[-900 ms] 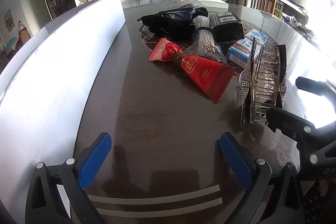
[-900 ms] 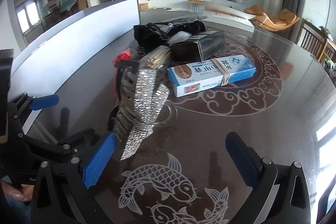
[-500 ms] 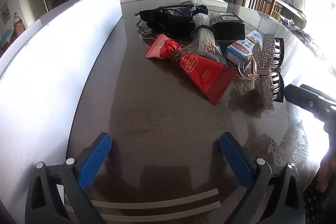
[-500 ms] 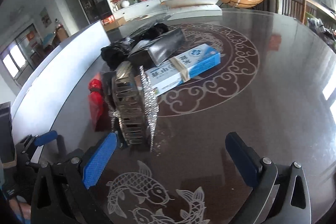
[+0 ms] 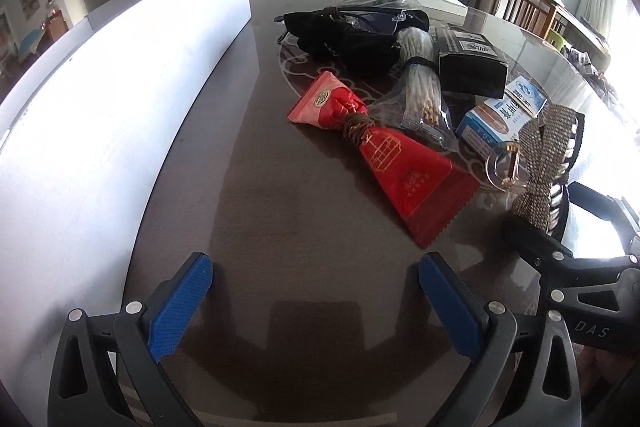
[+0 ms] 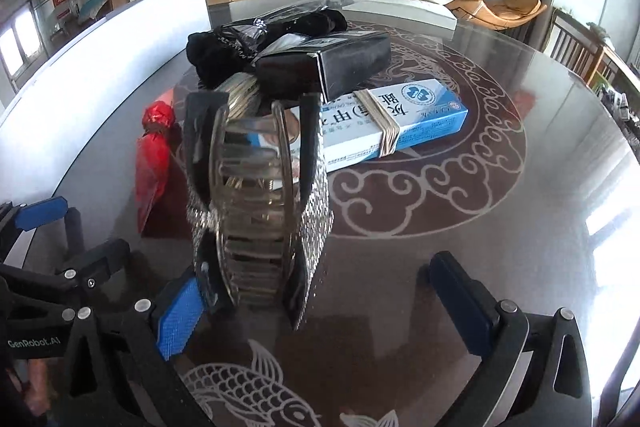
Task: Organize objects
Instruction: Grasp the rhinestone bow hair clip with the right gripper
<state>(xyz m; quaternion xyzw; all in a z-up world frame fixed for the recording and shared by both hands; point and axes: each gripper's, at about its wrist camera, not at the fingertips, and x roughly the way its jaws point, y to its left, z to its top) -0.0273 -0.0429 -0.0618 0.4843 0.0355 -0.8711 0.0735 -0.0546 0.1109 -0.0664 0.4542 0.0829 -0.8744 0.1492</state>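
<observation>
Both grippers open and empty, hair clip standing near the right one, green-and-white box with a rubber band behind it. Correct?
One slip: the box is blue and white, not green, as the right wrist view shows. The rest holds: left gripper and right gripper are open and empty, the hair clip stands by the right one, and a rubber band wraps the box.

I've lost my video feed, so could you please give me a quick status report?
Both grippers open, left and right empty. Rhinestone hair claw stands against right gripper's left finger, ungripped. Red packet and blue box close behind.
</observation>
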